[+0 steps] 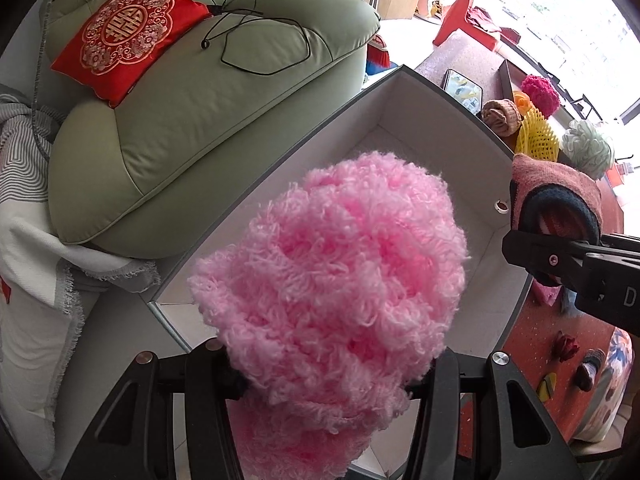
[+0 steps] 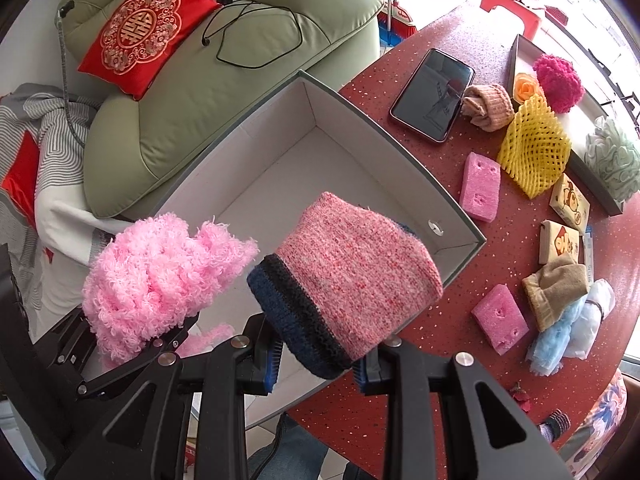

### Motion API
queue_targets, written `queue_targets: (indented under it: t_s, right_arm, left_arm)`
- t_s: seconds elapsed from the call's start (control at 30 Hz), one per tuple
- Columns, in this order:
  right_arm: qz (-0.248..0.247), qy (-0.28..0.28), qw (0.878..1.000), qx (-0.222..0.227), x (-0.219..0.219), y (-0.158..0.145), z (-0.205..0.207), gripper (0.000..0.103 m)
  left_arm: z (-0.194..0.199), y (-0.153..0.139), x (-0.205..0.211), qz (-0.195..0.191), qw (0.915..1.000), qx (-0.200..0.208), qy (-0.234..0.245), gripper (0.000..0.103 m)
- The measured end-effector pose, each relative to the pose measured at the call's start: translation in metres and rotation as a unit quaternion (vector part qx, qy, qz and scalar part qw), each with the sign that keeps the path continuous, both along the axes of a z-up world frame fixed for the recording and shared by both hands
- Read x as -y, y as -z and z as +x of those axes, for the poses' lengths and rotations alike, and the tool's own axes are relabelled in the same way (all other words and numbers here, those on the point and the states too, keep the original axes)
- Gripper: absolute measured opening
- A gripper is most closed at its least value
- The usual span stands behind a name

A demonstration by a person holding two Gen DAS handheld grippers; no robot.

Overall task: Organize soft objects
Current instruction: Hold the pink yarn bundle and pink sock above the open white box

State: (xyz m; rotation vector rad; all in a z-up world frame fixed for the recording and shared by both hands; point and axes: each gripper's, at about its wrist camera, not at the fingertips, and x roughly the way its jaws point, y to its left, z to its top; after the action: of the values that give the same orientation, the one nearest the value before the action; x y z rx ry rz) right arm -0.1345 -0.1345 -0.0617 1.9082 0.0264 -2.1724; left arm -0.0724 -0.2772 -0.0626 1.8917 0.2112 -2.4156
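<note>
Closest to us, our left gripper (image 1: 324,380) is squeezed tight on a fluffy pink ball (image 1: 332,272), holding it up over the near end of the white box (image 1: 436,148). Our right gripper (image 2: 316,364) is squeezed tight on a pink knit sock (image 2: 352,276) with a dark blue cuff, and it hangs over the box's near right side. The two soft things are side by side in the air, close but not touching.

The box sits open on the red surface (image 2: 492,248). To its right on that surface lie two pink sponges (image 2: 480,186), a yellow foam net (image 2: 534,150), a tan sock (image 2: 554,288) and a phone (image 2: 434,94). Farther back we see a green sofa (image 2: 224,92) with a red cushion (image 2: 140,34).
</note>
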Motion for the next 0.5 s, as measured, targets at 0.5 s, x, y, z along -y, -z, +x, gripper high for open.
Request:
queue_targets:
  t_s: [0.5]
  right_arm:
    - [0.011,-0.016,1.0,0.005,0.0061,0.0104,-0.0014,0.031]
  left_arm:
    - [-0.0055,0.0092,0.0,0.001,0.9999,0.013,0.007,0.053]
